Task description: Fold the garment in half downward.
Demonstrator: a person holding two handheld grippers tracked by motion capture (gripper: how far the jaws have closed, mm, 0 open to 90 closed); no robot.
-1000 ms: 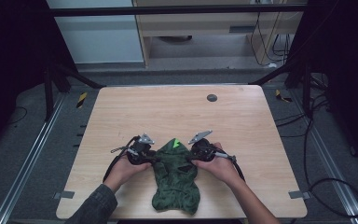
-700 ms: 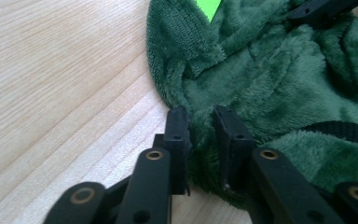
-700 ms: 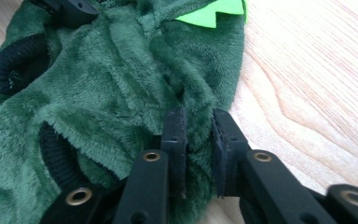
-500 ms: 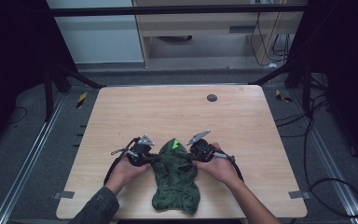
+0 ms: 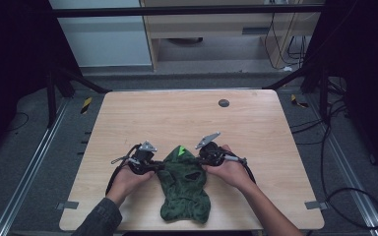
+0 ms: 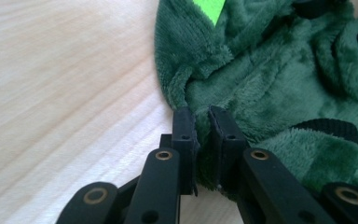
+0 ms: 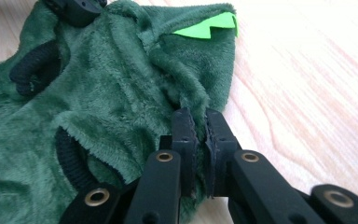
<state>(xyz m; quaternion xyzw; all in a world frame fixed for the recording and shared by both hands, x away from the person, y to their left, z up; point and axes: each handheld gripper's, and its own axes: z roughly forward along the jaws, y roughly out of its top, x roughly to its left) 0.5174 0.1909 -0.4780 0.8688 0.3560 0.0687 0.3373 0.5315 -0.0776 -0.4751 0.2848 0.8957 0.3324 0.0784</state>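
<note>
Left gripper view: left hand-held gripper (image 6: 200, 114) just closed, pinching the green fleece garment's (image 5: 184, 189) edge; right hand-held gripper (image 7: 200, 116) likewise on the opposite edge. Garment low centre on table (image 5: 177, 113). Thin bites on plush pile: likely to slip if lifted unevenly.

This looks like a lab or test workshop: a bare light wooden table (image 5: 187, 123) stands inside a dark metal frame (image 5: 187, 11) with rails along the floor, black cables (image 5: 339, 132) trail on grey carpet at the right, and a pale cabinet (image 5: 211, 34), perhaps a workbench, stands at the far wall
</note>
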